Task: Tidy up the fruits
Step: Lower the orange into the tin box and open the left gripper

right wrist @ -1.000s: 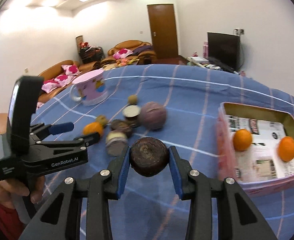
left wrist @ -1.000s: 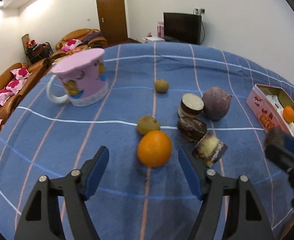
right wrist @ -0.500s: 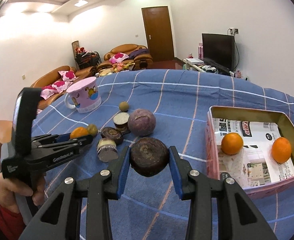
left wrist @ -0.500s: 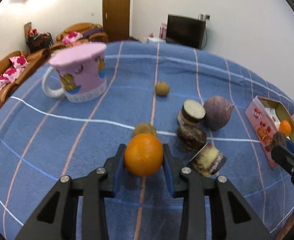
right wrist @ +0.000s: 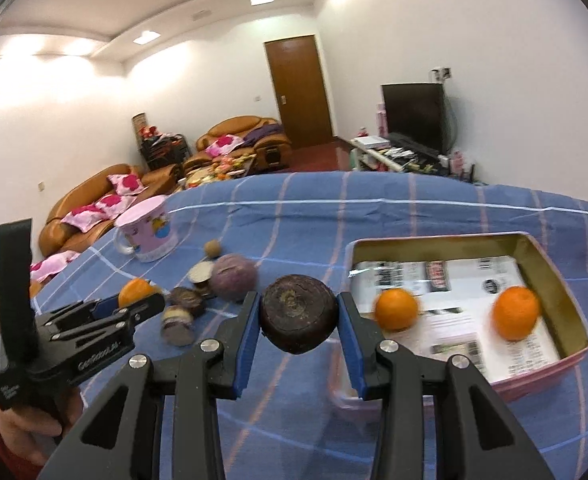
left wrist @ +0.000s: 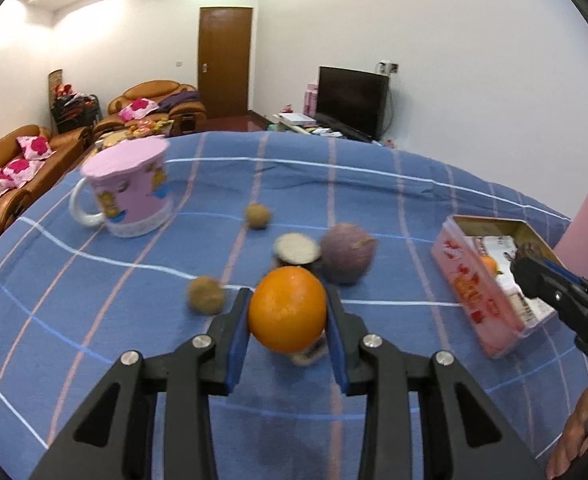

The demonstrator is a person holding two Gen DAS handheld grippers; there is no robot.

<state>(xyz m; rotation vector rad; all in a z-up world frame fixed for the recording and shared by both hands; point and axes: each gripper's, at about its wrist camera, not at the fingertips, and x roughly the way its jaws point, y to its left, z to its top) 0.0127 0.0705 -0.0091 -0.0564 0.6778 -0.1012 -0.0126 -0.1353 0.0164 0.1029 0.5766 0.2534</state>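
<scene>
Left gripper [left wrist: 288,316] pads clamped on an orange [left wrist: 287,309], pinched across its widest part so the round thing can't squirt out, and lifted clear of the blue checked cloth [left wrist: 374,208]. Right gripper [right wrist: 299,318] same deal, squeezed on a dark brown round fruit [right wrist: 299,314], flat cut face toward the lens, hanging just short of the pink box [right wrist: 554,364] rim.

Box off at 3 o'clock from the left view, already holding two oranges [right wrist: 397,309], so probably the drop spot for both loads.

Still out on the cloth: purple round fruit [left wrist: 348,253] at 12 o'clock past the orange, cut piece [left wrist: 296,249] touching it, two small tan fruits [left wrist: 206,294], pink mug [left wrist: 128,192] at 10 o'clock.

Loose ones sit bunched, so easy to bump.
</scene>
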